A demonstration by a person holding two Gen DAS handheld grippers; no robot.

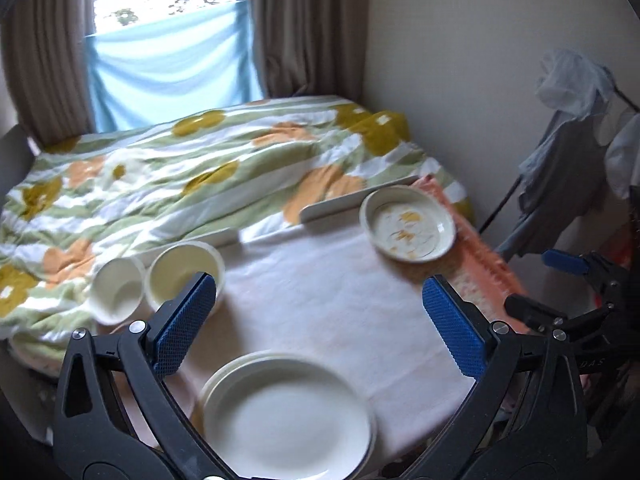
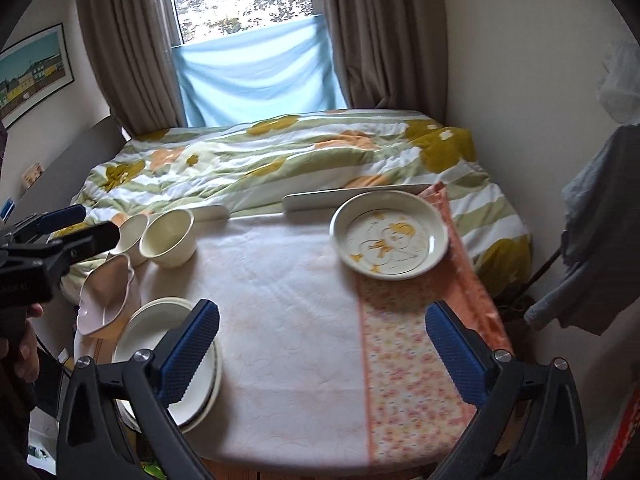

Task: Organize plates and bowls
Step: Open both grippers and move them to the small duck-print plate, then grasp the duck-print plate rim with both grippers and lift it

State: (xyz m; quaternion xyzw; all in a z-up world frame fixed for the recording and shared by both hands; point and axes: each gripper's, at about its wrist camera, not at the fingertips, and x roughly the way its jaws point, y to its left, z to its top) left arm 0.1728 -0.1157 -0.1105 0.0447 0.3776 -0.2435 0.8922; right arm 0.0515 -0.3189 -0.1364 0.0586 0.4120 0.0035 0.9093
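Plates (image 2: 168, 356) sit stacked at the worktop's (image 2: 288, 320) near edge; two bowls (image 2: 168, 238) and a patterned dish (image 2: 390, 236) remain apart. Both grippers' fingers (image 1: 184, 324) spread apart, empty.

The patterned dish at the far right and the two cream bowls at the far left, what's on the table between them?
Nothing stands there. In the right wrist view, only bare white tablecloth runs from the cream bowls to the patterned dish.
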